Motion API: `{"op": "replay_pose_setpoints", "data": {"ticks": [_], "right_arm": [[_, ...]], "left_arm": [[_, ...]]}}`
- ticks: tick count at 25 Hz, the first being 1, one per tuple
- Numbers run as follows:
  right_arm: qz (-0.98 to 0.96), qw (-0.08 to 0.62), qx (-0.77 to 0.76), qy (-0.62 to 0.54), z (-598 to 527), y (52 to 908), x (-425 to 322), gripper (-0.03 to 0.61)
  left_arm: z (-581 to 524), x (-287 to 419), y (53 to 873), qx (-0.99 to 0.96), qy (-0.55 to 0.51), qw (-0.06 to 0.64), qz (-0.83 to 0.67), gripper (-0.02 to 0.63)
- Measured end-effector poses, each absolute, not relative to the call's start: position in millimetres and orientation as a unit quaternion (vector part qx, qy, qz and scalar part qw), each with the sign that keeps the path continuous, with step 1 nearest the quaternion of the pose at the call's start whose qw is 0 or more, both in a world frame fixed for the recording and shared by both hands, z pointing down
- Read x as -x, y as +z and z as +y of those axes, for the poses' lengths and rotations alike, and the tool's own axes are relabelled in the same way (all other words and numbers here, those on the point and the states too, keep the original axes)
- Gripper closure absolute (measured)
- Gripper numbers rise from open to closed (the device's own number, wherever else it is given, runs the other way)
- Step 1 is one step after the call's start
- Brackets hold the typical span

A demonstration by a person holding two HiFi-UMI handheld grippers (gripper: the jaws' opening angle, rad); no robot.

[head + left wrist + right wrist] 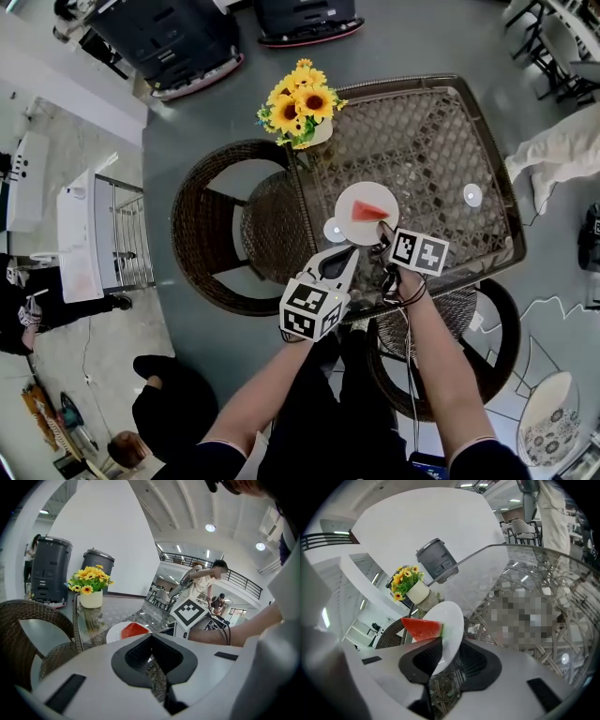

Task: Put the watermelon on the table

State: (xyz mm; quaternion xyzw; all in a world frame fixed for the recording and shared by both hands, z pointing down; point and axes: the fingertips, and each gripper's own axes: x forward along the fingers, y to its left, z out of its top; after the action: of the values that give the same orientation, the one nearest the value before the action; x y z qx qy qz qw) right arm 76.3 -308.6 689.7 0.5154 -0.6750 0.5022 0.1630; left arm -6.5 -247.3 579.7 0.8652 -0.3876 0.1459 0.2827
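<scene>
Right tool [440, 667] opening round plate [452, 620] near rim, watermelon [422, 629] just beyond, seemingly on desk [422, 150]; left tool [157, 667] closed, empty.

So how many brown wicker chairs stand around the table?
2. One brown wicker chair is left of the glass-topped wicker table in the head view; the other is at its near side, beneath the person's right forearm. Others may be hidden.

1. Left gripper [348, 254] and right gripper [382, 238]: white shells, dark ribbed pads [136, 656], black-and-white marker cubes [311, 309].
2. Right jaws opening, plate [352, 231] rim between.
3. Black cables [403, 286] by the right wrist.
4. Short dark sleeves [221, 457].
</scene>
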Motion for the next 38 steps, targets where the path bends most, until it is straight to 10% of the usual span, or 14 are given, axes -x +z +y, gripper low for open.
{"op": "replay_pose_setpoints", "data": {"ticks": [38], "right_arm": [[-0.703, 0.333, -0.544, 0.314, -306.4, 681.9, -80.2, 0.42]], "left_arm": [[-250.0, 8.8, 572.2, -0.868, 0.147, 0.277, -0.385, 0.609]]}}
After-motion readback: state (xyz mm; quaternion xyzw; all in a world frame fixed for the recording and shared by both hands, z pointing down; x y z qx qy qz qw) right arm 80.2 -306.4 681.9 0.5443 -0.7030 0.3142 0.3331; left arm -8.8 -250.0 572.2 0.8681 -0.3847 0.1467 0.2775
